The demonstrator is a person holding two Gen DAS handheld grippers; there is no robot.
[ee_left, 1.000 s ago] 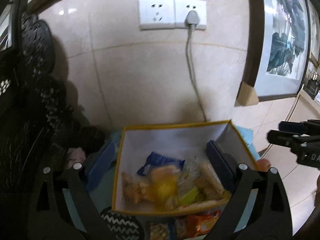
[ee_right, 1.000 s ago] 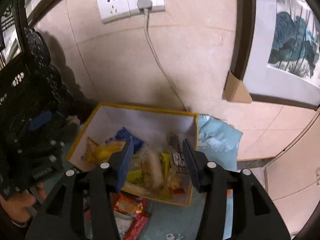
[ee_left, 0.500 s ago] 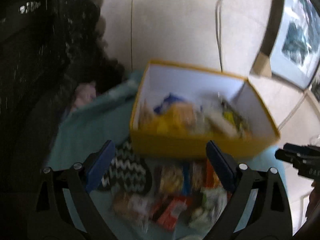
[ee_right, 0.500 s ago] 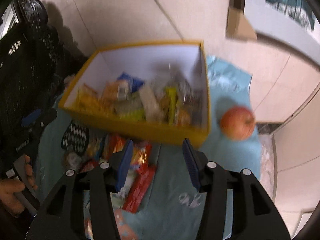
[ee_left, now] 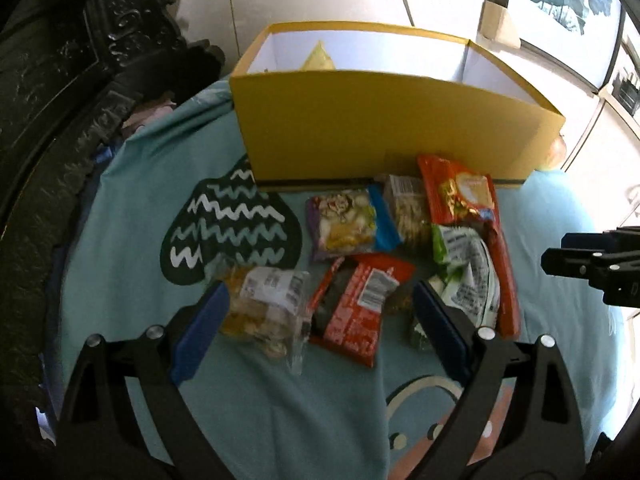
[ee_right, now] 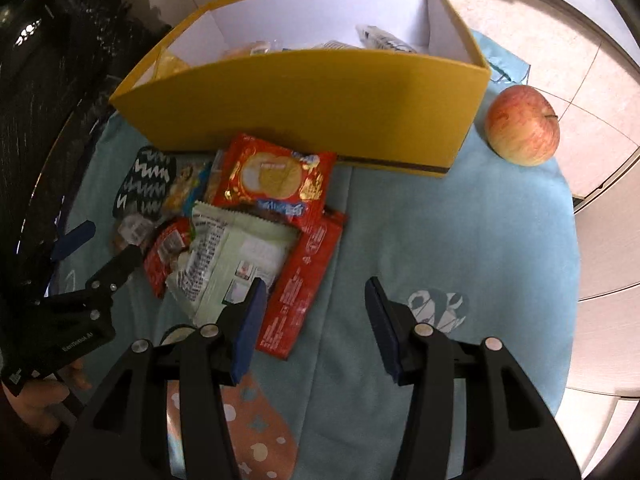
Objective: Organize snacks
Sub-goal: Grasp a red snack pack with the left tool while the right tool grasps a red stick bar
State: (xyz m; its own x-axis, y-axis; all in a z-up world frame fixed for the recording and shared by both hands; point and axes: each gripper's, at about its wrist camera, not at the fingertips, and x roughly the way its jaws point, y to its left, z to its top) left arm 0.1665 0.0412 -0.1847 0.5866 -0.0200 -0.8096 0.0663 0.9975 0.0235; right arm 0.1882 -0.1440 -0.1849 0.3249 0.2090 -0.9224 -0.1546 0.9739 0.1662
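Left wrist view: the left gripper [ee_left: 318, 320] hangs with jaws spread wide and empty over loose snack packets [ee_left: 362, 300] lying on the teal cloth [ee_left: 132, 208] in front of the yellow box [ee_left: 384, 136].

Right wrist view: the right gripper [ee_right: 314, 326] is also spread and empty above the cloth, beside a red packet [ee_right: 300, 284]; an apple [ee_right: 522, 124] sits just right of the box.

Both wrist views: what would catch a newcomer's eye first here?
The big yellow box stands at the back of the teal cloth, with some snacks already inside. In front of it lies a loose heap of packets, topped by a red biscuit packet. A lone apple sits beside the box's right end, and both grippers, left gripper and right gripper, hover open.
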